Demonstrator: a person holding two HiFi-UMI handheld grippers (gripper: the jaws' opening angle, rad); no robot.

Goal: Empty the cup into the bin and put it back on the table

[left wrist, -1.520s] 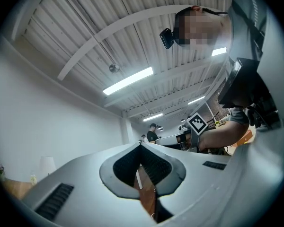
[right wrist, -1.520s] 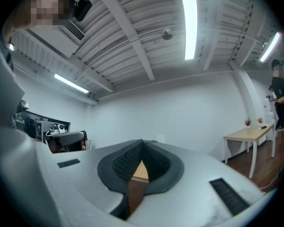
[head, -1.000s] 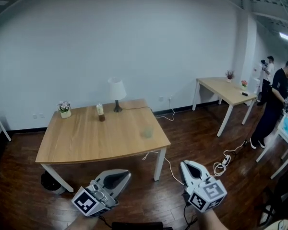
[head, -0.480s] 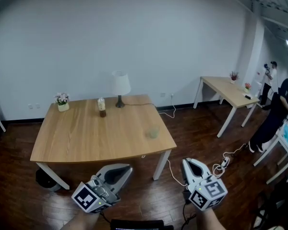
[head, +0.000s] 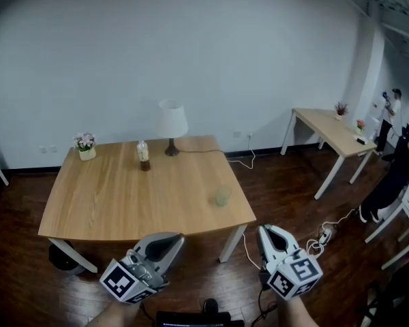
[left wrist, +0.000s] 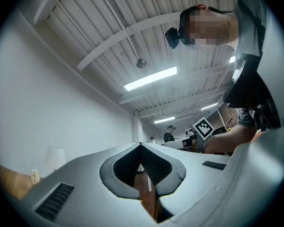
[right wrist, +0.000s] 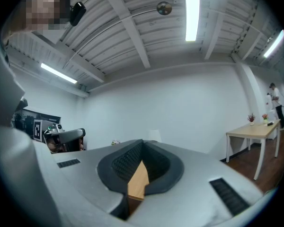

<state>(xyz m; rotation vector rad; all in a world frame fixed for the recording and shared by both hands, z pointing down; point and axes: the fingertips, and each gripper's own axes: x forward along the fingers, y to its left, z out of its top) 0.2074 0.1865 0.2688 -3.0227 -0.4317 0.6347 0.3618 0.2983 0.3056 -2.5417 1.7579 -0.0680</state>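
A pale translucent cup [head: 222, 197] stands on the wooden table [head: 116, 203], close to its front right corner. A dark bin [head: 61, 257] sits on the floor under the table's front left corner, partly hidden by a table leg. My left gripper [head: 169, 239] and right gripper [head: 268, 231] hover low in the head view, in front of the table and well short of the cup. Both are shut with nothing between the jaws, as the left gripper [left wrist: 141, 145] and right gripper [right wrist: 142, 141] show in their own views.
On the table's far side stand a white lamp [head: 172, 122], a small bottle [head: 144, 156] and a flower pot [head: 86, 147]. A second table [head: 330, 130] stands at the right, with people [head: 395, 107] beyond it. Cables and a power strip [head: 322, 236] lie on the dark wood floor.
The head view has shifted, so the table and cup sit slightly lower and further right. The people at the right have slid toward the frame edge. Both grippers stay shut and low.
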